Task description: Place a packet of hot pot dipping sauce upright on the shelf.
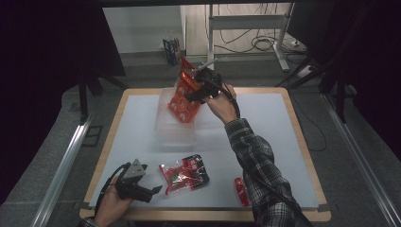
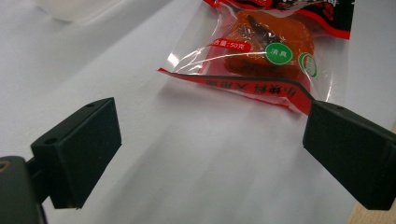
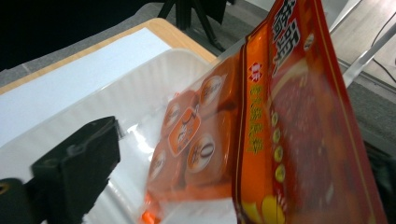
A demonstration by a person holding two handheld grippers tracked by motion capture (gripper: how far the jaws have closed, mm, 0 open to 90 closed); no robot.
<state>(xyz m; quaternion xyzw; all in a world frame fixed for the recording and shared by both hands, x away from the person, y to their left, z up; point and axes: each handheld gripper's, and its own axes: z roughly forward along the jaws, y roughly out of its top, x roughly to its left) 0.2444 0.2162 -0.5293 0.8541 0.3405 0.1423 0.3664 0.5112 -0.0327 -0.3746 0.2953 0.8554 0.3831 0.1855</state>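
Note:
A tall orange-red snack bag (image 1: 183,90) leans upright in a clear plastic tub (image 1: 174,133) at the middle back of the table. My right gripper (image 1: 198,94) hangs beside the bag's upper part with its jaws wide. In the right gripper view the bag (image 3: 280,126) is close up, one black finger (image 3: 77,163) stands clear of it, and the other finger is hidden behind it. My left gripper (image 1: 152,191) rests open near the front left edge. A clear red-printed snack packet (image 2: 261,51) lies just beyond its fingertips, and nothing is between its jaws.
The red-printed packet (image 1: 183,175) lies on the white mat (image 1: 137,142) at front centre. A small red packet (image 1: 241,191) lies beside the person's right sleeve. The wooden table rim (image 1: 203,215) runs along the front.

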